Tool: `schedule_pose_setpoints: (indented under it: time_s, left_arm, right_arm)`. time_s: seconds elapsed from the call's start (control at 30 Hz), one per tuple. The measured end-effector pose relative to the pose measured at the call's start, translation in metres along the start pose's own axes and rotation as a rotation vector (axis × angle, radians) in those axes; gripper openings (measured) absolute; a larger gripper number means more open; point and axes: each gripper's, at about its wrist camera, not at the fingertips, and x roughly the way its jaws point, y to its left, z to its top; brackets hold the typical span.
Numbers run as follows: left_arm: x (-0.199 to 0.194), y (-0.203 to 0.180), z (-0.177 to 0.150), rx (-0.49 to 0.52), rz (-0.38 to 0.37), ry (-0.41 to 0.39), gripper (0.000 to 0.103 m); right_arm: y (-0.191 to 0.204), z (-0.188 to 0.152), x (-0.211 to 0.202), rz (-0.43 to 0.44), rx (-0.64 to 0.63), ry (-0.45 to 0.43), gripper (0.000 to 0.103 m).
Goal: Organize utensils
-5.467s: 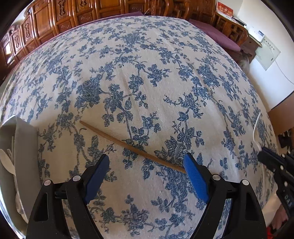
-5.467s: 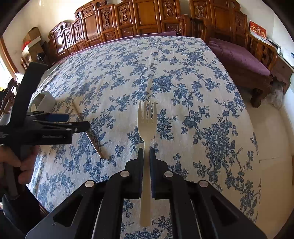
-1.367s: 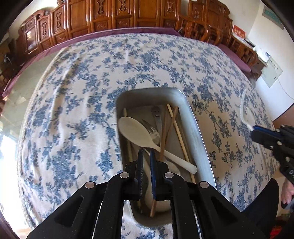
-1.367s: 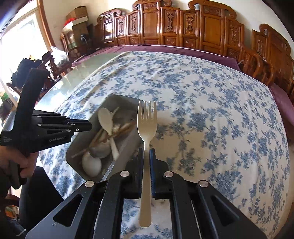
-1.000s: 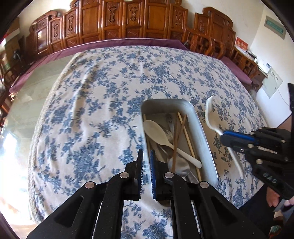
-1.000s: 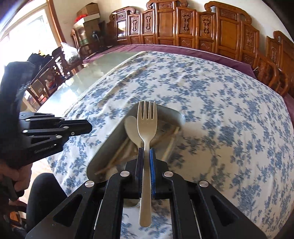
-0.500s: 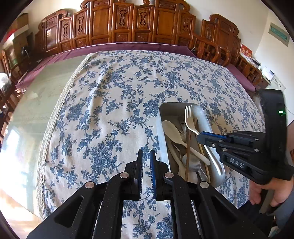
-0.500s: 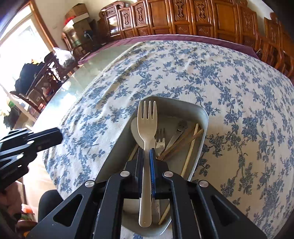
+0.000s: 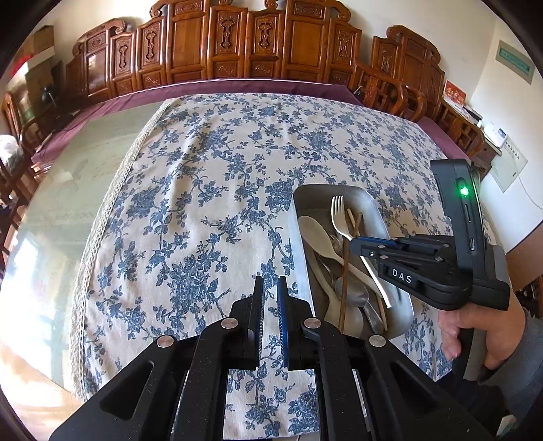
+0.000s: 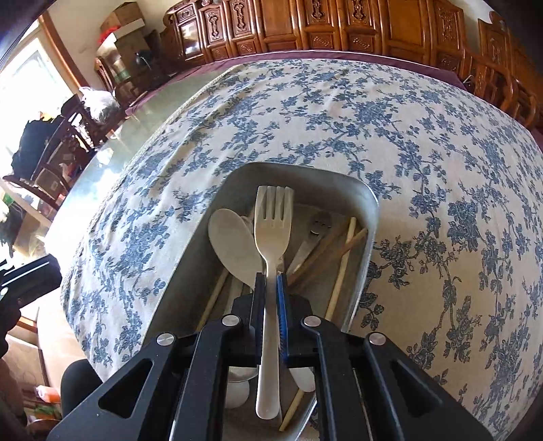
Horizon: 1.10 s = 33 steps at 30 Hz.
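Left wrist view: the left gripper [image 9: 269,305] is closed on nothing, parked off to the side of the metal tray [image 9: 397,291], probably giving the other hand room. Right wrist view: the right gripper [image 10: 270,302] is clamped on the pale fork [image 10: 273,230] by its handle, lengthwise over the tray [image 10: 190,271], looks ready to drop. Blue floral tablecloth [image 10: 424,142], carved wooden chairs [image 10: 339,23] behind.

Each camera looks forward and steeply down along its own tool at the counter [image 9: 210,190]; both share the metal tray [image 9: 373,207] [image 10: 368,217], nearer in the right view.

Right tool [image 10: 270,271] clamped, angled down; left tool [image 9: 270,288] apparently closed, empty.
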Motion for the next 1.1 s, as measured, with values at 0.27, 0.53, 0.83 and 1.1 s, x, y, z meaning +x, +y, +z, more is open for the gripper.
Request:
schedule_pose_setpoints:
  time_s: [0.27,0.53,0.83,1.1]
  left_arm:
    - [-0.018,-0.005,-0.005,-0.003,0.016,-0.026,0.017]
    - [-0.038,-0.020,-0.017,0.002,0.026,-0.062,0.036]
    - [-0.059,-0.045,-0.035,-0.004,0.046,-0.108,0.076]
    - [-0.080,-0.073,-0.047,0.003,0.042,-0.162,0.094]
  right_arm:
    - [0.007,-0.007,-0.023,0.006,-0.020,-0.038,0.010]
    - [0.010,-0.032,-0.085,-0.014,-0.062,-0.155,0.020]
    - [-0.006,-0.074,-0.157,-0.055,-0.037,-0.281,0.062]
    - [-0.017,-0.121,-0.226,-0.123,-0.012,-0.403,0.098]
